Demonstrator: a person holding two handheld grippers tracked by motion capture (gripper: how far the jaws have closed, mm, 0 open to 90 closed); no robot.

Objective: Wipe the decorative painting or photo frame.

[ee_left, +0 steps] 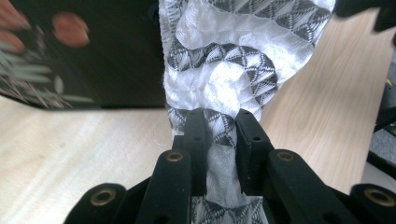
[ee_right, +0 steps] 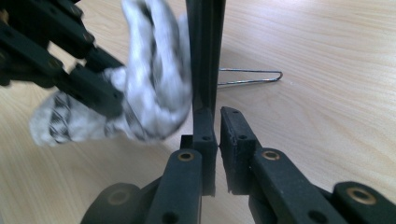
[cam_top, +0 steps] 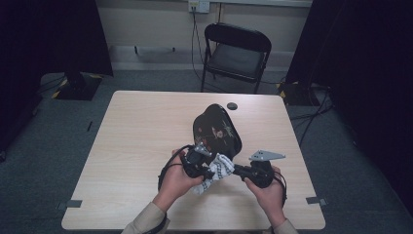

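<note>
Tray (cam_top: 217, 129): glossy black lacquer-like face, painted leaves and reddish flowers, smooth with a sheen. Cloth (ee_left: 224, 60): woven white fabric with grey diamond pattern, soft, slightly fuzzy, loose threads at the edge. Desk (cam_top: 141, 136): pale wood-grain laminate, smooth, matt. Left hand-held gripper (ee_left: 219, 126): matt black plastic, slightly grainy, brass-coloured rivets. Thin wire loop (ee_right: 252, 77) on the desk: bare shiny metal.
</note>
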